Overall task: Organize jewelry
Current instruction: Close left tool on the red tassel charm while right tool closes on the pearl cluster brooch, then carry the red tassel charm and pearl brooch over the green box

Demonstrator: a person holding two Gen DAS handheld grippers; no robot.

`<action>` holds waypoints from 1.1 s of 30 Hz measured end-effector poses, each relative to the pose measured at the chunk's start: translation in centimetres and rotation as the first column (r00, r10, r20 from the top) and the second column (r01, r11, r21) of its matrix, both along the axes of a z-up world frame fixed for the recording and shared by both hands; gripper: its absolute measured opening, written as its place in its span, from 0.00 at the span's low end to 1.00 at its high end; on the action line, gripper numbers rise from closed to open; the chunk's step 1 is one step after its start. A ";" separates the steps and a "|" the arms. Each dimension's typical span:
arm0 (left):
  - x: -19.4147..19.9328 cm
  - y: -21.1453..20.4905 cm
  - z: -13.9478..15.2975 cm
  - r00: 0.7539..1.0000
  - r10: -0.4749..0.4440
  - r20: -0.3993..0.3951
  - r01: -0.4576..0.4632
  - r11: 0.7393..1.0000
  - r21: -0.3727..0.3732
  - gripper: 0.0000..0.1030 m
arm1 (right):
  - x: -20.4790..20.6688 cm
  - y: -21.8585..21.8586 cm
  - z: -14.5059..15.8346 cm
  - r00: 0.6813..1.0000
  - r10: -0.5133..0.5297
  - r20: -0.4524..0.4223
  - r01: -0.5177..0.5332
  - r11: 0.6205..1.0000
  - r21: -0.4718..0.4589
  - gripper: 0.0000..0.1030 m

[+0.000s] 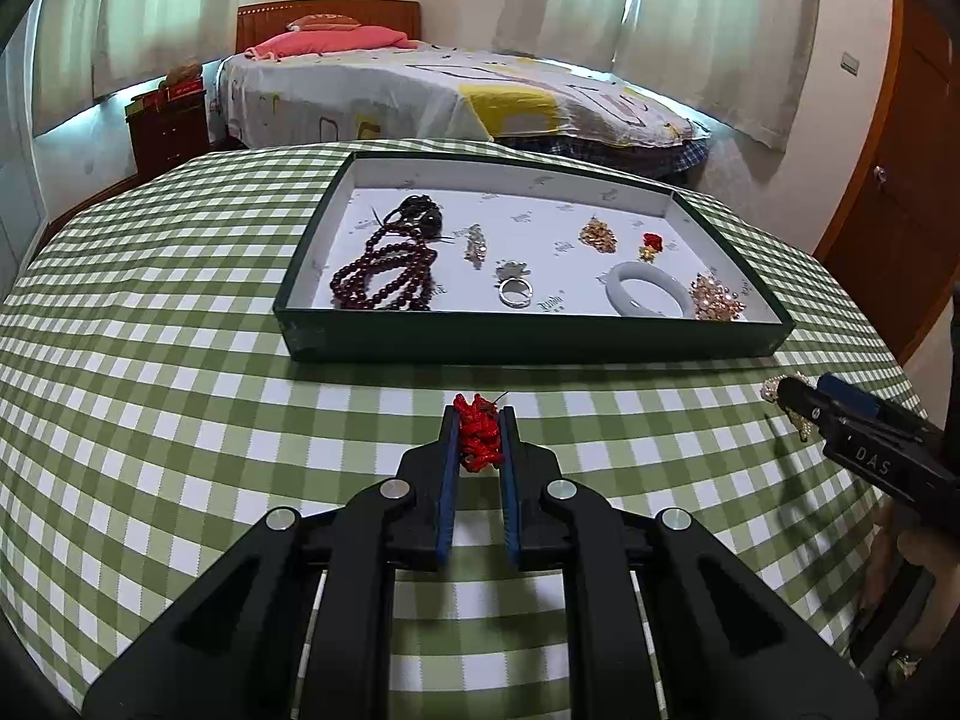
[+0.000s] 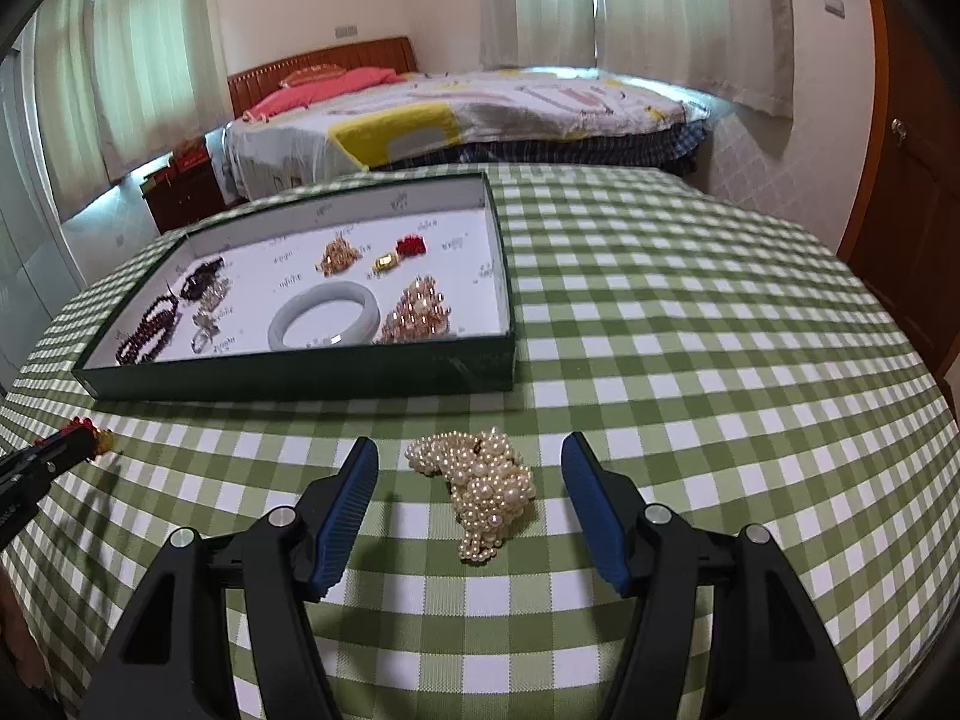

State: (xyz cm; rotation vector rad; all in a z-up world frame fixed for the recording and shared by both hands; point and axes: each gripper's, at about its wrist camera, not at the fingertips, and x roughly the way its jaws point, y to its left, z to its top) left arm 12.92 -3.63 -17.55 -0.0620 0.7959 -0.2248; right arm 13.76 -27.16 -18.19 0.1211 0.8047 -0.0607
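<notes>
While the left gripper [image 1: 478, 441] is clamped tight on a red knotted cord piece [image 1: 477, 435], the bundle shows as a bright scarlet tangle of braided thread squeezed between the two blue pads, its top poking out past the fingertips; from the right wrist view a small gold bead hangs at the far end of it. It sits above the green-and-white checked tablecloth [image 1: 180, 420], just near of the dark green tray [image 1: 528, 342]. That tray has a white printed lining and holds, from left to right, a heap of dark red beads [image 1: 384, 276], a silver ring [image 1: 516, 292], a pale jade bangle [image 1: 651, 298] and a cluster of gold-and-pearl pieces [image 1: 717, 298], with smaller gold and red charms farther back. To the right, the right gripper [image 2: 471, 489] stands with its jaws wide and nothing pressed between them. A pearl bracelet cluster [image 2: 480, 489] lies on the cloth between the two blue pads [image 2: 345, 516], a creamy pile of small round pearls bunched into a lump that tapers toward the near side. It lies closer to the middle of the gap than to either finger, touching neither, and it is well near of the tray's front wall, below the tray's right corner. Beyond the table stands a bed [image 2: 480, 120] with a patterned cover, and pale curtains [image 2: 660, 6] hang on the far wall.
</notes>
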 end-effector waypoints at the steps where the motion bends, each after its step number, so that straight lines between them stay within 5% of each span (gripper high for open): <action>1: 0.0 0.1 0.0 1.000 0.002 0.001 -0.002 1.000 -0.002 0.12 | 0.0 -0.1 -0.1 1.000 0.001 -0.008 -0.001 1.000 0.009 0.55; 10: -0.1 0.5 0.1 1.000 0.004 0.002 -0.004 1.000 -0.013 0.12 | -0.4 0.8 -0.7 0.998 0.042 -0.043 -0.040 0.998 0.038 0.24; 33: -1.2 -0.2 5.2 0.993 -0.021 0.114 0.027 0.998 -0.052 0.12 | -1.9 4.1 5.8 0.983 0.110 0.150 -0.122 0.990 0.073 0.22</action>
